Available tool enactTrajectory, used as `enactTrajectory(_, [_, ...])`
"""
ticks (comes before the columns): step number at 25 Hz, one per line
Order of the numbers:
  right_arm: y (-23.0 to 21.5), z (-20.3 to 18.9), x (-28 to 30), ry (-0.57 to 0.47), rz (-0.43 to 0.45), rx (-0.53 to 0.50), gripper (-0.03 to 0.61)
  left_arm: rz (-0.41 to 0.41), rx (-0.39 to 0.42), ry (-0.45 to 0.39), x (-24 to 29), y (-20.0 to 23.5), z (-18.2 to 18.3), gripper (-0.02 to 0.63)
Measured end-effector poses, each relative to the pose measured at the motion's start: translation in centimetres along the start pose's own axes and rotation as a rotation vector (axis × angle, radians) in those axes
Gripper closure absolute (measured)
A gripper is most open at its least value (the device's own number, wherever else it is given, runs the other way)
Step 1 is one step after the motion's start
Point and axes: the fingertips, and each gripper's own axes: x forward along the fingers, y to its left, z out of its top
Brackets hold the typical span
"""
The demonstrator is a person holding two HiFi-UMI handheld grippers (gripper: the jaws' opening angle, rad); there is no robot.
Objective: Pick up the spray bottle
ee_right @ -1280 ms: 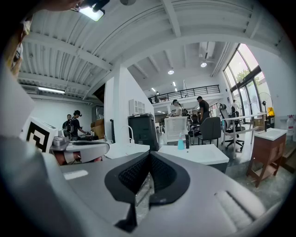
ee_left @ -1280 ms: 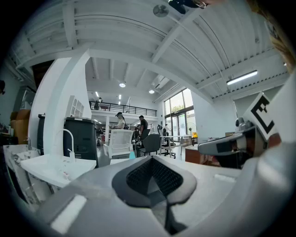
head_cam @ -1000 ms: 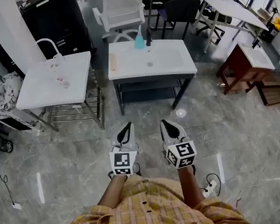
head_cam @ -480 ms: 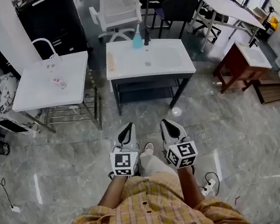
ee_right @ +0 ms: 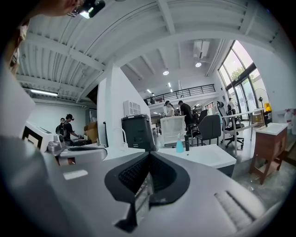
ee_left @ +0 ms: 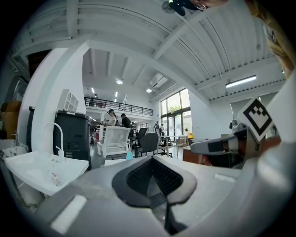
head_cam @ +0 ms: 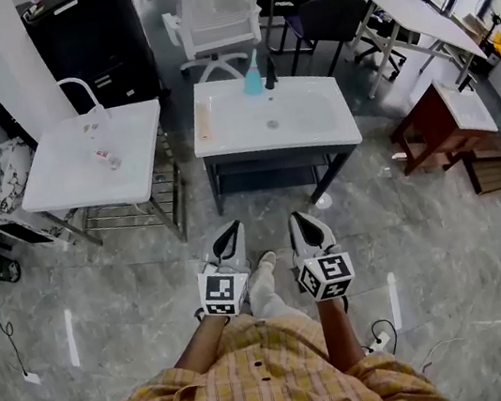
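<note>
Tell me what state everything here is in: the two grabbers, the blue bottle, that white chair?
Left gripper: shut, nothing between its jaws.
Right gripper: shut, nothing between its jaws.
Spray bottle: upright at the back edge of the sink, untouched.
White chair: upright, nobody in it.

Blue spray bottle upright at the back edge of a white sink table, white chair behind it, second sink to the left, left gripper and right gripper side by side over grey floor, jaws together
</note>
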Motion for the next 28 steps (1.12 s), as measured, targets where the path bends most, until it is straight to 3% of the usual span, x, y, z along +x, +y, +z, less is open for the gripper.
enactTrajectory(20, [-14.9,5.4,21.2,-0.001,0.026,0.063,0.589,0.029,0.059,0.056,24.1,8.7,2.9,0.615])
enactTrajectory(28, [-18.3,5.8,26.1,0.019,0.061,0.056,0.589,0.040,0.069,0.081,29.6,9.3,2.6,0.615])
